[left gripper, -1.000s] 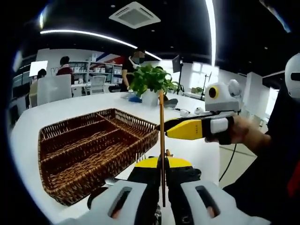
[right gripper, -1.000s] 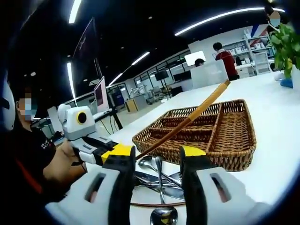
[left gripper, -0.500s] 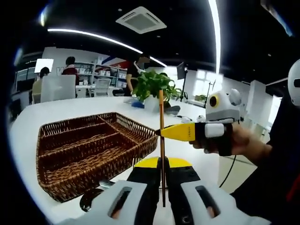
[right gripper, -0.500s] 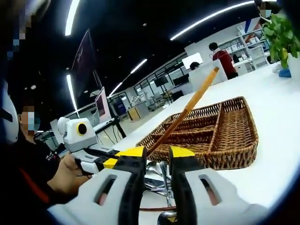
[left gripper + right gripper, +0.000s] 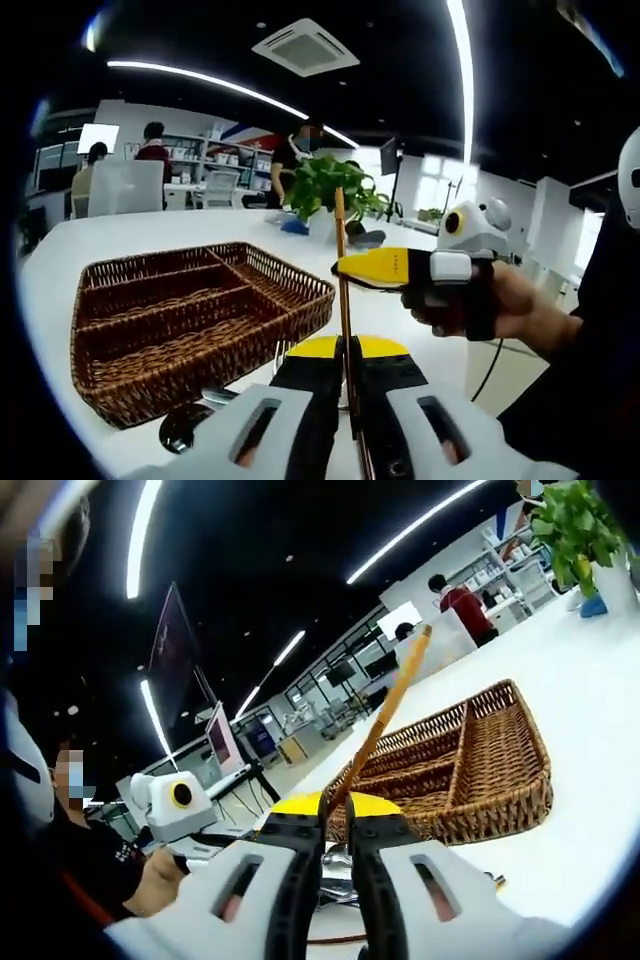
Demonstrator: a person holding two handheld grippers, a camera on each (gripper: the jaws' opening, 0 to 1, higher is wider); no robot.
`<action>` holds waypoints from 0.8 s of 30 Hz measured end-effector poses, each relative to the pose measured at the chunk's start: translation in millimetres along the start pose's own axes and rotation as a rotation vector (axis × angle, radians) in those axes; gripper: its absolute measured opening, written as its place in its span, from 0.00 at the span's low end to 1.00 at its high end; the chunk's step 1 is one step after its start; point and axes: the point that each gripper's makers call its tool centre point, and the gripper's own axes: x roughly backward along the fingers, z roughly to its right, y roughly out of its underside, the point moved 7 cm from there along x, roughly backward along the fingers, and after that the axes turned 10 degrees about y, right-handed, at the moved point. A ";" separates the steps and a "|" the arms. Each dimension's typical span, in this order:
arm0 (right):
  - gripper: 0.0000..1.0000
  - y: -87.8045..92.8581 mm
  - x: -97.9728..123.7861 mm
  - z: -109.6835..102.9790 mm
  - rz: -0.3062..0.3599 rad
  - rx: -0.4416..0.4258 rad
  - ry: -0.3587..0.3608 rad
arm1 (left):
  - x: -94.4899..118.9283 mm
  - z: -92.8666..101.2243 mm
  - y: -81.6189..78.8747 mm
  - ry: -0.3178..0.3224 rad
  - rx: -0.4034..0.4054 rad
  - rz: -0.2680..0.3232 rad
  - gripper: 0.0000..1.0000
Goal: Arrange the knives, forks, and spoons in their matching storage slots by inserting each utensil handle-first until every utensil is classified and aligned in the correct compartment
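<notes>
Wooden handle (image 5: 343, 290) clamped by left gripper (image 5: 346, 375) and right gripper (image 5: 335, 830).

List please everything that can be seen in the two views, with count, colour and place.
wicker basket: one, brown, three compartments, on the white table
wooden-handled utensil: one, brown handle, upright between both grippers
metal utensils: several, silver, on the table in front of the basket
plant: one, green, white pot, far side of the table
people: several, in the background by the shelves
left gripper: black, yellow, white; shut on the handle
right gripper: same colours; shut on the handle
hand: one, holding the right gripper
</notes>
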 end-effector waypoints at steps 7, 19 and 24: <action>0.03 -1.7 -0.7 -4.5 0.004 -0.052 -0.039 | -9.4 4.0 4.1 0.029 -0.008 -0.015 0.05; 0.03 -3.7 -3.3 -11.9 0.006 -0.029 -0.044 | -18.1 19.7 -0.4 0.097 -0.044 -0.015 0.10; 0.02 -5.5 -3.4 -11.9 0.010 0.014 -0.021 | -19.5 22.0 -0.2 0.101 -0.062 -0.028 0.16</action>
